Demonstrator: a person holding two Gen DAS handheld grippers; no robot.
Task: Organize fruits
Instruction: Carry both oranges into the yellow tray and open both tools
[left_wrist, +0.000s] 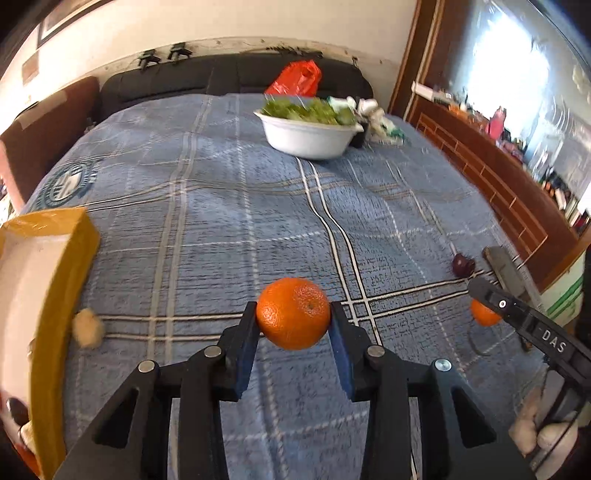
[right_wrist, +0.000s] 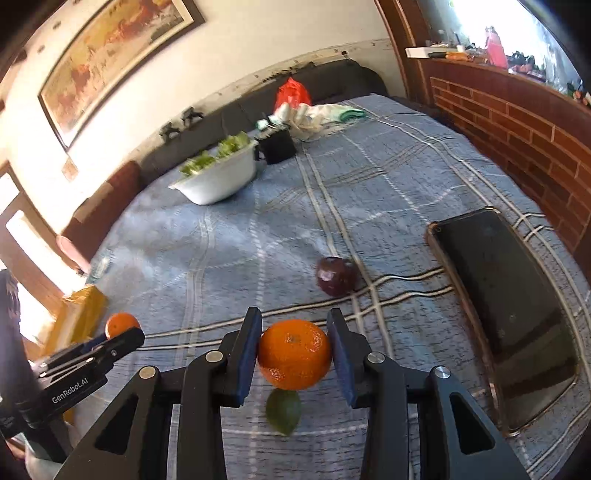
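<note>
In the left wrist view an orange (left_wrist: 293, 314) sits between the blue pads of my left gripper (left_wrist: 293, 305), which is shut on it above the blue plaid bed cover (left_wrist: 221, 206). The right gripper (right_wrist: 294, 312) is shut on a second orange (right_wrist: 294, 354), also held off the cover; that orange (left_wrist: 482, 315) shows behind the right gripper (left_wrist: 480, 286) at the far right of the left view. A green fruit (right_wrist: 283, 411) lies under it. A dark red fruit (right_wrist: 336, 277) lies ahead. The left gripper (right_wrist: 125, 338) with its orange (right_wrist: 122, 323) appears at the left.
A yellow box (left_wrist: 74, 251) with a white inside stands at the left, a pale lumpy thing (left_wrist: 88, 326) beside it. A dark tray (right_wrist: 506, 314) lies at the right by the brick wall. A white bowl (left_wrist: 306, 140) of greens and a red bag (left_wrist: 295, 77) sit far back.
</note>
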